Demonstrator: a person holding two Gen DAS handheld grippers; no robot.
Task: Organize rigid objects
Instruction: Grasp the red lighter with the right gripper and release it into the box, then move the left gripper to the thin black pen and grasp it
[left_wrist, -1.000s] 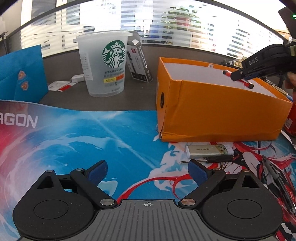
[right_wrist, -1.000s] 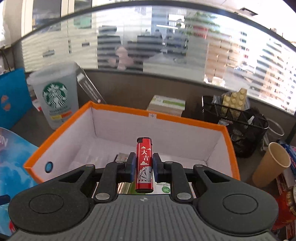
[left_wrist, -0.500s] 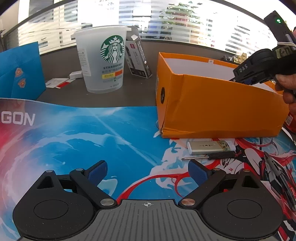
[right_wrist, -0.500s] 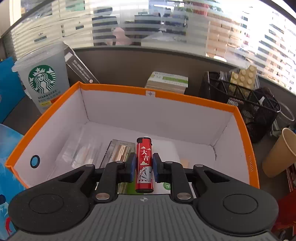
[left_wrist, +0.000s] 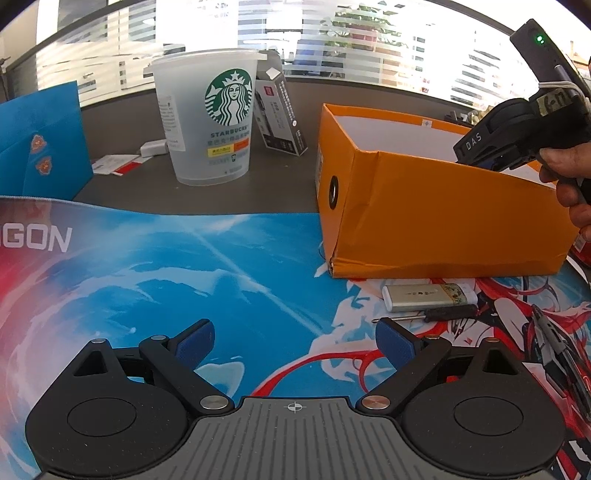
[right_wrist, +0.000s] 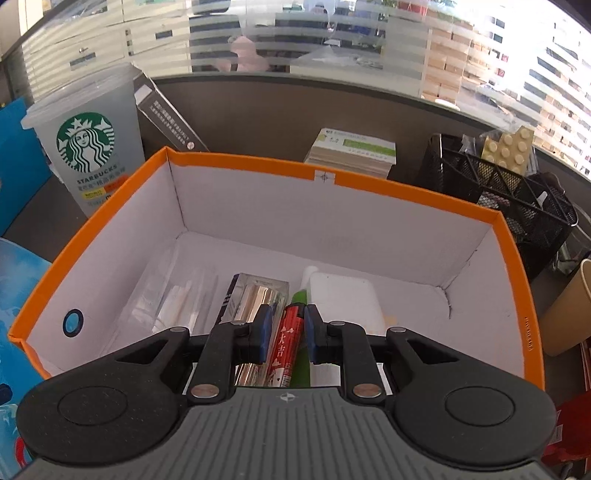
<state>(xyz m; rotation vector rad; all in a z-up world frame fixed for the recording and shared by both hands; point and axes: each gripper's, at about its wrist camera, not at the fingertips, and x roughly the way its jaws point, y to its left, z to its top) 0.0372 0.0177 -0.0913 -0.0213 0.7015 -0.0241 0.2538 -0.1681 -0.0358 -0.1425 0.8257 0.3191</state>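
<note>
On the office desk, the right gripper is pinching a red lighter over the orange box's near wall, ideally releasing low; left gripper is idling spread.

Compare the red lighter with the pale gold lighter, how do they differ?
The red lighter is clamped in the right gripper over the orange box; the pale gold lighter lies flat on the mat outside it. Red with white characters against pale gold with a floral end. Both are slim lighters.

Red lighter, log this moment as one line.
right claw: shut on red lighter | over orange box | left claw: open, empty
</note>
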